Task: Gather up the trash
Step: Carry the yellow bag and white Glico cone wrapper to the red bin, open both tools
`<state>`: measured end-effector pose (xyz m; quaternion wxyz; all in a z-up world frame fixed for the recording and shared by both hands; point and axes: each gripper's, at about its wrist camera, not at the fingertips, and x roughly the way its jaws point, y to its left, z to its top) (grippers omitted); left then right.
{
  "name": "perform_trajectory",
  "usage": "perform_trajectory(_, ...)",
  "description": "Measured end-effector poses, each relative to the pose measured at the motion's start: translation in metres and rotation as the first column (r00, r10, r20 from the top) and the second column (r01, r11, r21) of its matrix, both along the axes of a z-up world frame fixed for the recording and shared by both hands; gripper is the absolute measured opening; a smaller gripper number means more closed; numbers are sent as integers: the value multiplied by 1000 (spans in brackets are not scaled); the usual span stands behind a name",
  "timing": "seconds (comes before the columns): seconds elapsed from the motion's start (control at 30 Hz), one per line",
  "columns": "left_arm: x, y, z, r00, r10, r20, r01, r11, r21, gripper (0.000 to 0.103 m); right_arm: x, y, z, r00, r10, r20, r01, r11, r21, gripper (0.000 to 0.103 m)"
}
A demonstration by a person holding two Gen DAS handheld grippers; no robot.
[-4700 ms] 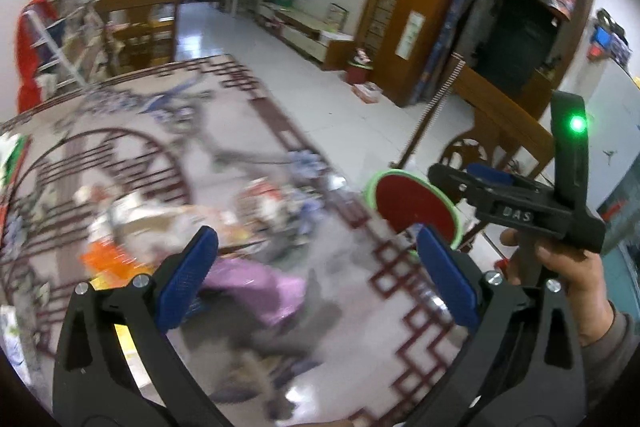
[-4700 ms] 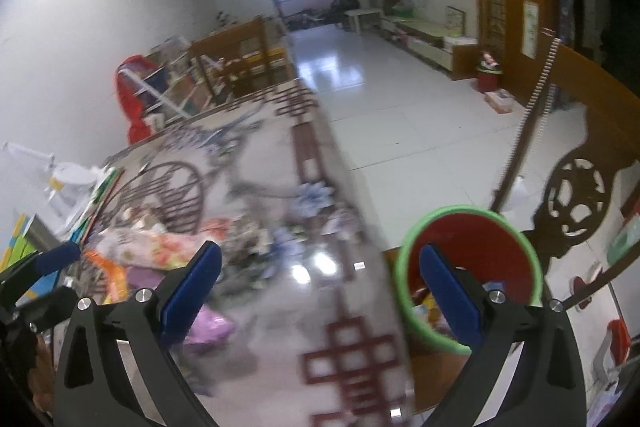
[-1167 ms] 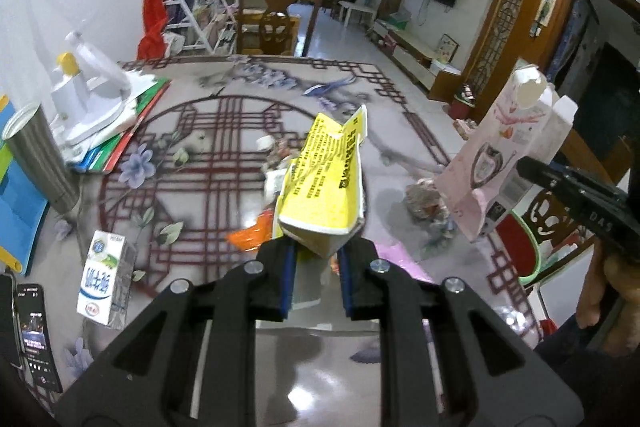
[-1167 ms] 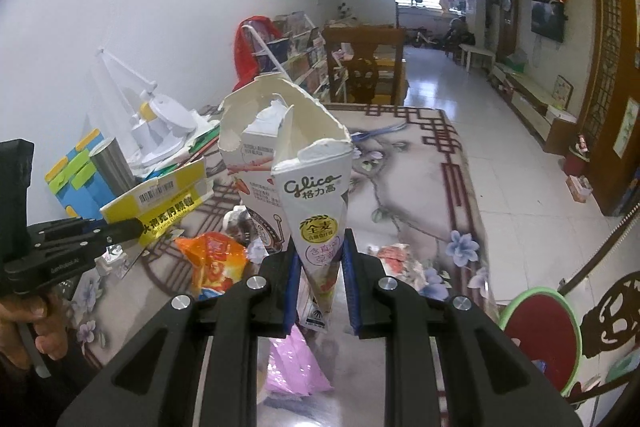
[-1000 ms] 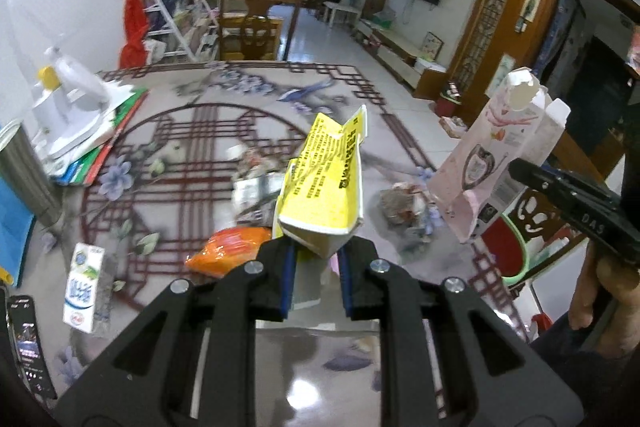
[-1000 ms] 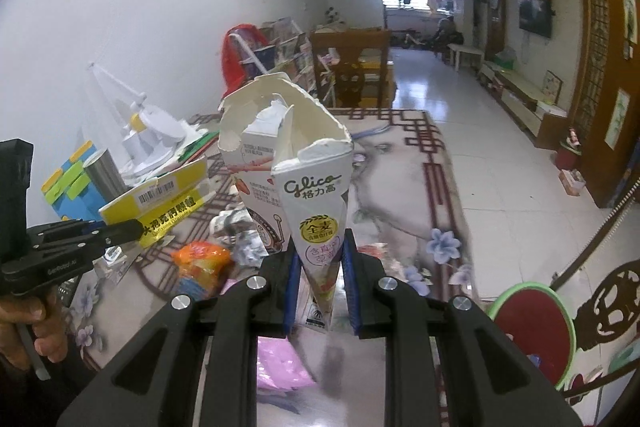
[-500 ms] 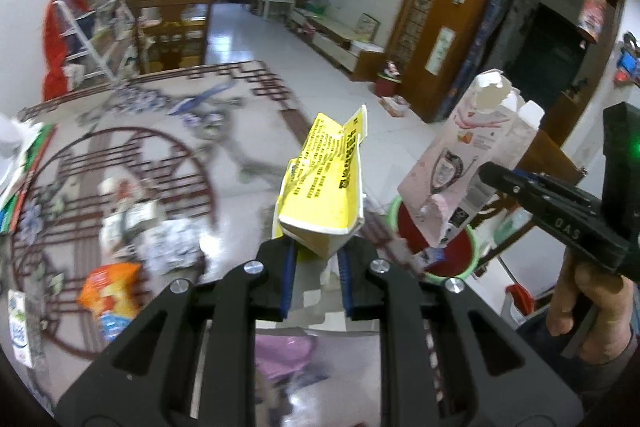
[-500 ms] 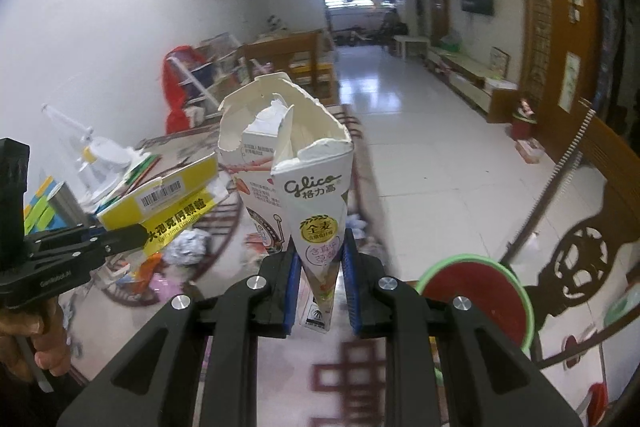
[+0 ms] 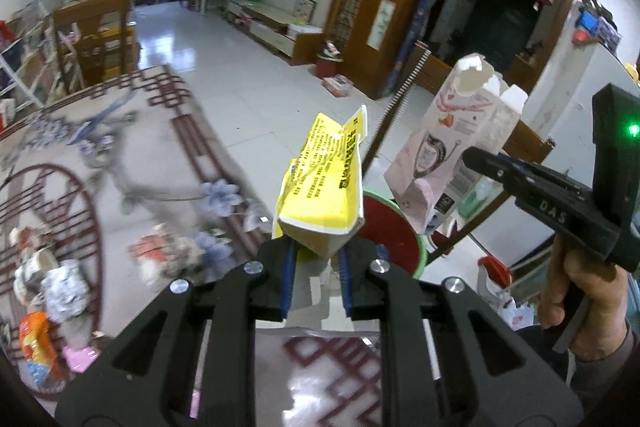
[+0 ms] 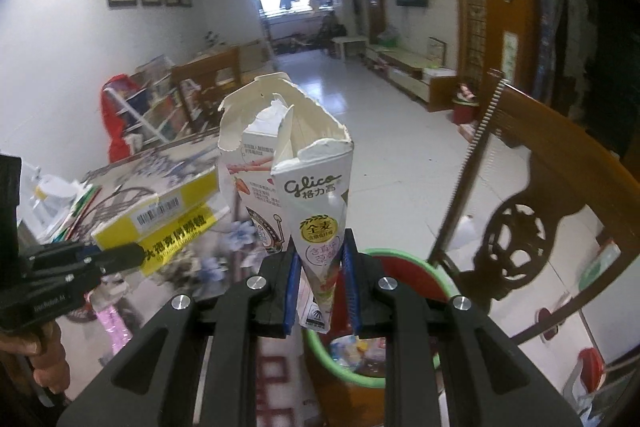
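Note:
My left gripper (image 9: 316, 277) is shut on a crushed yellow carton (image 9: 326, 183), which sticks up from its blue pads. A torn white Glico snack box (image 10: 298, 187) stands up out of my right gripper (image 10: 322, 297), whose pads pinch its lower end. Both hang at the table's edge beside a red bin with a green rim (image 10: 404, 269), just right of the carton in the left wrist view (image 9: 390, 231). That view also shows the right gripper (image 9: 500, 167) with its pinkish box (image 9: 452, 143) near the bin. The left gripper (image 10: 120, 255) and yellow carton (image 10: 168, 215) appear at the left of the right wrist view.
Loose wrappers, an orange snack bag (image 9: 38, 347) and crumpled foil (image 9: 66, 293) lie on the patterned table (image 9: 132, 163). A carved wooden chair (image 10: 532, 211) stands right of the bin. Tiled floor (image 10: 384, 131) stretches beyond, with a shelf and chairs at the far left.
Both grippers have swung right across the table with their cartons still pinched. The bin has come in close under them, and the litter has slid off to the left.

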<state>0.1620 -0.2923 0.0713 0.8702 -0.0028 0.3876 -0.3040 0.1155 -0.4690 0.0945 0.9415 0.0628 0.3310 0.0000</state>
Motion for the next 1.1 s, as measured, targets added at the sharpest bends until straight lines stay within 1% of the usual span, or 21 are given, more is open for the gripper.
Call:
perform_trajectory(0.2, 19, -41, -8, 998, -59, -23, 58, 998, -15, 17, 0, -37, -9, 997, -69, -15, 69, 998, 7, 18)
perform_trajectory(0.33, 30, -68, -15, 993, -103, -59, 101, 994, -37, 18, 4, -57, -22, 993, -108, -52, 109, 994, 19, 18)
perform_trajectory(0.5, 42, -96, -37, 985, -131, -116, 129, 991, -29, 18, 8, -72, -43, 985, -149, -85, 153, 987, 40, 18)
perform_trajectory(0.7, 50, -102, -58, 975, -131, -177, 126, 991, -38, 18, 13, -82, -54, 980, -165, -111, 173, 983, 60, 18)
perform_trajectory(0.77, 53, -103, -63, 970, -136, -202, 128, 990, -52, 18, 15, -85, -57, 978, -169, -120, 179, 981, 74, 18)
perform_trajectory(0.97, 56, -108, -68, 964, -154, -219, 143, 988, -63, 20, 20, -79, -59, 980, -159, -124, 167, 984, 62, 19)
perform_trajectory(1.07, 57, -110, -70, 959, -165, -231, 154, 986, -63, 22, 22, -82, -61, 978, -168, -126, 179, 980, 84, 22)
perform_trajectory(1.1, 57, -113, -71, 957, -172, -234, 162, 985, -61, 34, 24, -83, -64, 977, -168, -131, 180, 979, 92, 22)
